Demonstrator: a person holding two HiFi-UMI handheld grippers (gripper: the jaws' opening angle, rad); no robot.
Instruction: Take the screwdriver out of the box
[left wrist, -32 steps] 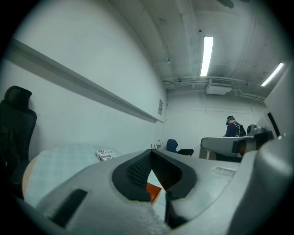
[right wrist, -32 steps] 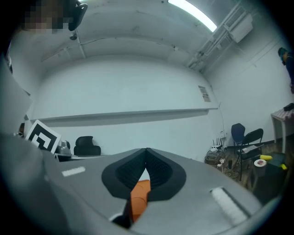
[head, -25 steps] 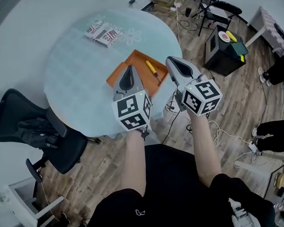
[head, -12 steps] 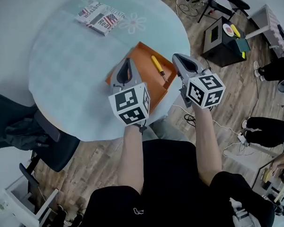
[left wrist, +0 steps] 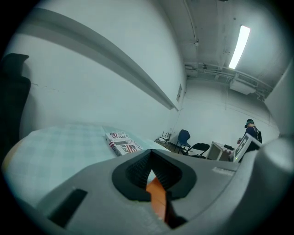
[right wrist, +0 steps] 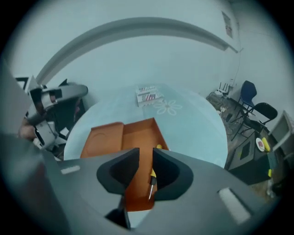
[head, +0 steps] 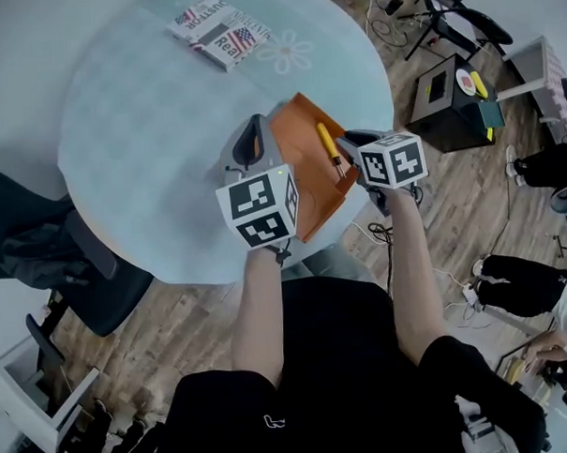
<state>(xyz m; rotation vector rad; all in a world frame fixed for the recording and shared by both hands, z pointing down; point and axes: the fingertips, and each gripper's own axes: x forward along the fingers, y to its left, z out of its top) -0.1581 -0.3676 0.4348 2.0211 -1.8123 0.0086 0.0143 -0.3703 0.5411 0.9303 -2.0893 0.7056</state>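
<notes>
Pale blue-green checked covering on a round worktop [head: 147,114], with a white flower print [head: 292,51] toward the far side and a small stack of flag-covered books [head: 219,31] beside it. Orange box [head: 300,178] sits open near the worktop's front right edge. Its lid flap lies flat to the left of the tray in the right gripper view. Screwdriver [head: 329,146], yellow handle and thin metal shaft, lies inside the tray along its right wall. Right hand-held gripper [head: 350,143] hangs over the tray's near end with jaws apart by a narrow gap. Nothing is between them, and the screwdriver shows just below the right jaw's inner edge. Left hand-held gripper [head: 251,138] is low over the box's left side, jaw tips together. A sliver of orange shows in the slit behind the tips; whether they pinch the box cannot be told. Room: wood plank floor [head: 147,330], dark office chair [head: 41,250] left of the worktop, black bin [head: 451,96] to the right, loose cables [head: 387,230] on the floor. Pale walls, ceiling strip light [left wrist: 240,39], blue chair [left wrist: 183,136] at the far wall.
</notes>
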